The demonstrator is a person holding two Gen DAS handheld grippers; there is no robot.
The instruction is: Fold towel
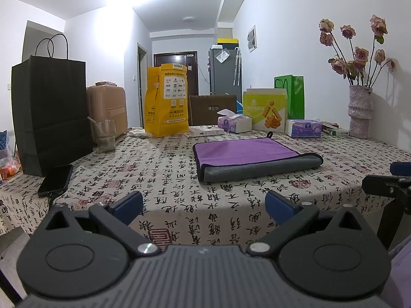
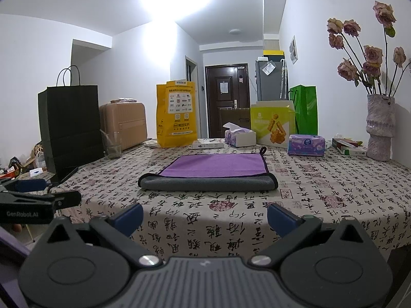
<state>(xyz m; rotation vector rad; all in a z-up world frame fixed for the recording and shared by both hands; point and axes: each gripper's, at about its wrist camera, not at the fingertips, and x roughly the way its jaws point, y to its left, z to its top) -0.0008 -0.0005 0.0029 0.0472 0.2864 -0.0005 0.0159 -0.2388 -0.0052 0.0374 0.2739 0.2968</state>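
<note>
A purple and grey towel (image 1: 246,155) lies folded flat on the table, its grey fold facing me, with a small black loop at its far corner. It also shows in the right wrist view (image 2: 213,170). My left gripper (image 1: 204,204) is open and empty, held back at the table's near edge, well short of the towel. My right gripper (image 2: 205,217) is open and empty, also near the front edge. The right gripper shows at the right side of the left wrist view (image 1: 390,182). The left gripper shows at the left of the right wrist view (image 2: 38,195).
The table has a calligraphy-print cloth (image 1: 179,179). A black paper bag (image 1: 51,113), a phone (image 1: 55,183) and a glass (image 1: 104,134) stand left. A yellow bag (image 1: 167,100), tissue packs (image 1: 304,127), a snack box (image 1: 267,111) and a flower vase (image 1: 359,113) line the back.
</note>
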